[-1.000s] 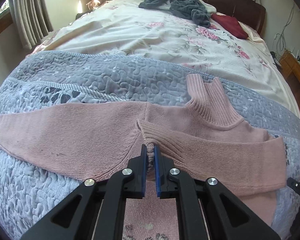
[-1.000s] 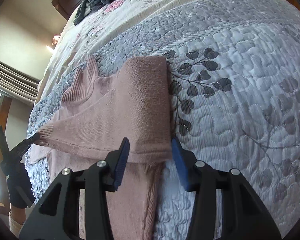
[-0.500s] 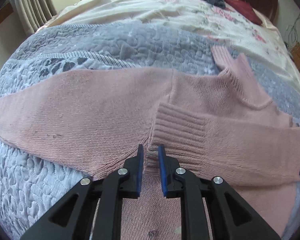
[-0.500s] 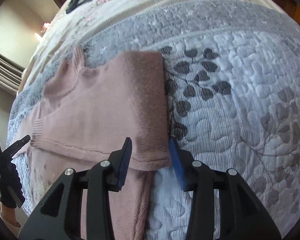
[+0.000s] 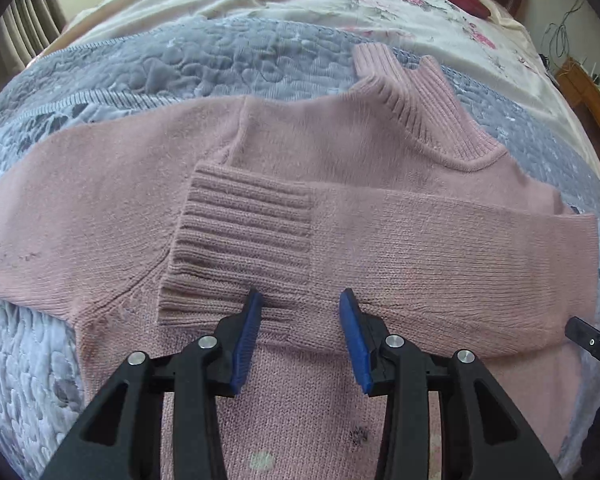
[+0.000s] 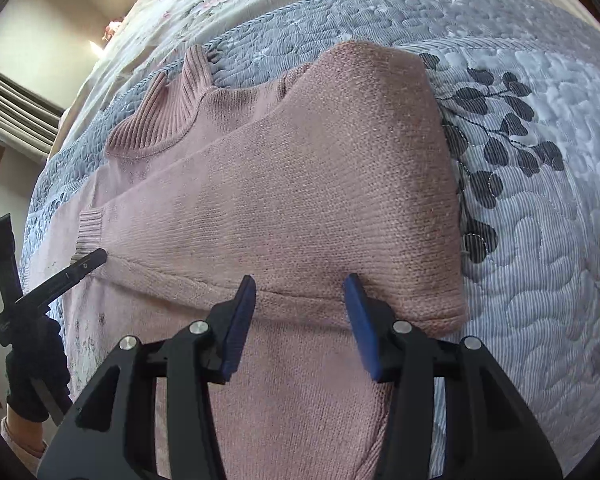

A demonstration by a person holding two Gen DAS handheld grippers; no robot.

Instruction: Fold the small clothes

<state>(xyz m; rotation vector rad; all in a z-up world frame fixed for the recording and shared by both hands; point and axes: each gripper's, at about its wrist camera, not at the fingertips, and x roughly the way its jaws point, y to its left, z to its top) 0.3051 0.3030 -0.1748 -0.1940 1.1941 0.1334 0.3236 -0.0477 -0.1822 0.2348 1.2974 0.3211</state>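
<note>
Pink sweater [image 5: 340,152] lay flat on the grey quilt [image 5: 204,60]; left gripper [image 5: 300,312] and right gripper [image 6: 300,296] hovered wide-jawed, gripping nothing, over its folded sleeve [image 5: 420,248].

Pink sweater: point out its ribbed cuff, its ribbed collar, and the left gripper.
ribbed cuff [image 5: 240,240], left wrist view, middle of the ribbing.
ribbed collar [image 5: 420,108], left wrist view, right side.
left gripper [image 5: 300,304], left wrist view, between open fingertips.
</note>
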